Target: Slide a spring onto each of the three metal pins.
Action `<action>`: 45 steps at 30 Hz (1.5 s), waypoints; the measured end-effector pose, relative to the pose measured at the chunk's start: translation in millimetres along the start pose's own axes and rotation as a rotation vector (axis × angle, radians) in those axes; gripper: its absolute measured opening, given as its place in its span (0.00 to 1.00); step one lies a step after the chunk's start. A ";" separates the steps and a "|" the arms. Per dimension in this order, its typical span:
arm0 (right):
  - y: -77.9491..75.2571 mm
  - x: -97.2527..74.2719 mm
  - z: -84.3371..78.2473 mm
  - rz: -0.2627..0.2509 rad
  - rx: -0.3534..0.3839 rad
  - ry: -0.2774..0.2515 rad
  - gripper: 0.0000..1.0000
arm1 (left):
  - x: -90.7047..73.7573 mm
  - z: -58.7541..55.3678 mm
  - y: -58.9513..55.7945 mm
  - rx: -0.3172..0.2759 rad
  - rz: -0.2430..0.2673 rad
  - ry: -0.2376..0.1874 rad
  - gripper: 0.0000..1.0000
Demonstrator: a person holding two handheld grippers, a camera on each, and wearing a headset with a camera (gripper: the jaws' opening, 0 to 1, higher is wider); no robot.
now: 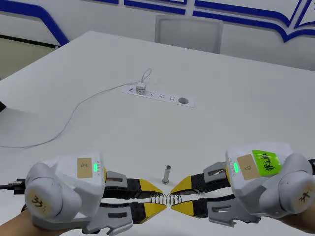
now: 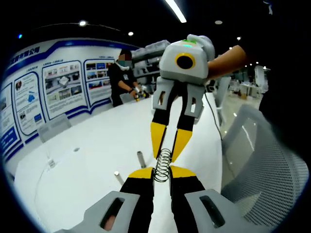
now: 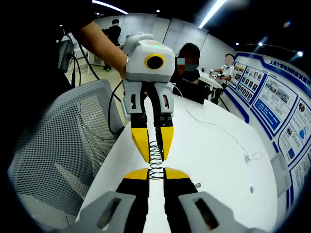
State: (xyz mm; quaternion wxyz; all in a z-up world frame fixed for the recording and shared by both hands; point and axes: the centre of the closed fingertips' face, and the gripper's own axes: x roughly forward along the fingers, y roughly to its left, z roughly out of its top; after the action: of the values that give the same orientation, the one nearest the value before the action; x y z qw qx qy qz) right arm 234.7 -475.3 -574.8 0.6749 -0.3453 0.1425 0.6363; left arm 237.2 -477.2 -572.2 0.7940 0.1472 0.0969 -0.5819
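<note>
Directly in front of you lies a white table. Far out on it sits one white power strip with a plug in one socket, and one thin cable curves away from it toward the left edge. One grey chair stands at the far side, below a white wall with blue lines. In the left gripper view a mesh chair stands to the right of the table, and a person works at a bench in the background. None of these comes between your grippers and the work.

At the near edge of the table your two grippers meet tip to tip. The left gripper reaches in from the left and the right gripper from the right. One spring runs between them, its long axis level and pointing from one gripper to the other. Each gripper has its yellow jaws pinched on one end of the coil.

One metal pin stands upright on the table just beyond the spring, apart from it. The left gripper view shows two pins, this one and a shorter pin close beside it. Both pins are bare.
</note>
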 end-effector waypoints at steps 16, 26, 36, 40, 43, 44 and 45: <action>-6.4 -2.1 -2.8 -0.013 0.119 -0.037 0.16 | -3.9 5.8 -0.7 0.022 -0.019 -0.015 0.10; -3.6 -7.1 2.3 0.011 0.208 -0.087 0.11 | -4.2 9.5 -1.3 0.039 -0.032 -0.026 0.10; -0.4 -18.8 10.7 0.033 0.254 -0.135 0.11 | -0.2 11.3 -6.5 0.080 -0.053 -0.012 0.10; -0.3 -24.0 23.6 0.045 0.275 -0.188 0.11 | 1.4 9.8 -7.7 0.075 -0.055 -0.012 0.10; -0.4 -23.8 26.8 0.044 0.270 -0.192 0.11 | 2.5 9.8 -8.3 0.074 -0.056 -0.010 0.10; -0.6 -23.9 27.8 0.045 0.271 -0.196 0.11 | 2.6 9.8 -8.3 0.072 -0.056 -0.010 0.10; -1.0 -24.2 29.2 0.045 0.274 -0.202 0.11 | 2.7 9.8 -8.3 0.068 -0.056 -0.012 0.10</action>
State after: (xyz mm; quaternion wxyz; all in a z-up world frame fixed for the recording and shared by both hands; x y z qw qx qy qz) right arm 224.9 -474.8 -538.2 0.7123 -0.1811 0.1670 0.6572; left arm 229.9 -485.3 -564.9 0.7726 0.1675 0.0764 -0.6076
